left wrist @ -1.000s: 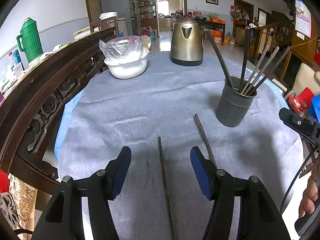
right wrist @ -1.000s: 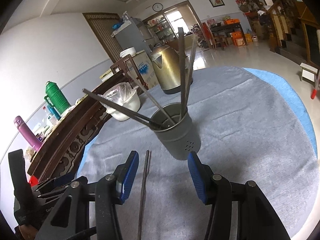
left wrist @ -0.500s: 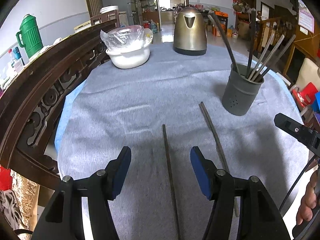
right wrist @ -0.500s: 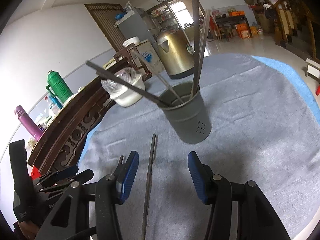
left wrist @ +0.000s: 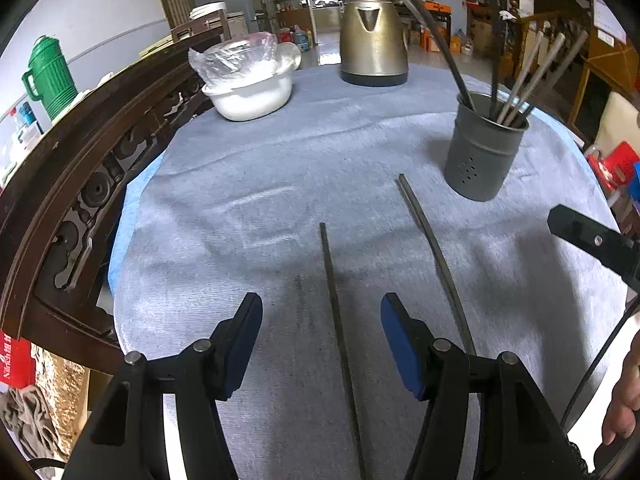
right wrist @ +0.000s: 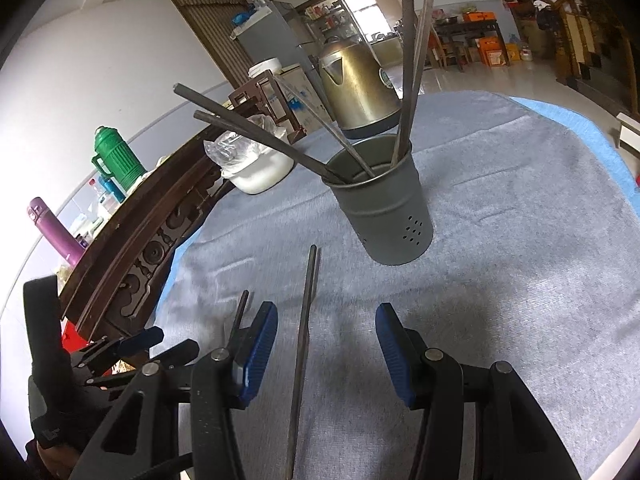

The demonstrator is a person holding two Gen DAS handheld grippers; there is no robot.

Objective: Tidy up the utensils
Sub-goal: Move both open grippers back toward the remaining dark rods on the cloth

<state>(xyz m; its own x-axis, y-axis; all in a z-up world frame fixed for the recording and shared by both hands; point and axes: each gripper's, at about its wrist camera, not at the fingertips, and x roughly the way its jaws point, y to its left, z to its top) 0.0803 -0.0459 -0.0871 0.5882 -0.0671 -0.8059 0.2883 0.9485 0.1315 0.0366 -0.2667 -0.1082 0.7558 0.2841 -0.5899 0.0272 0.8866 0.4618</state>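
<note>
A grey metal utensil holder (left wrist: 482, 148) (right wrist: 382, 206) stands on the grey cloth and holds several dark chopsticks. Two loose chopsticks lie on the cloth. One chopstick (left wrist: 338, 332) lies between the open jaws of my left gripper (left wrist: 322, 344). The other chopstick (left wrist: 436, 260) (right wrist: 304, 340) lies to its right, between the open jaws of my right gripper (right wrist: 326, 348). The left-hand chopstick tip (right wrist: 240, 312) shows beside my right gripper's left finger. Both grippers are empty and hover low over the cloth.
A brass kettle (left wrist: 374, 40) and a white bowl covered with plastic (left wrist: 248, 84) stand at the far side of the table. A carved dark wooden chair back (left wrist: 80, 168) runs along the left edge. The right gripper's body (left wrist: 592, 240) shows at the right of the left wrist view.
Both grippers have pulled back and tilted down, so more of each loose chopstick shows between the jaws. The holder appears farther off in the left wrist view. Nothing was grasped.
</note>
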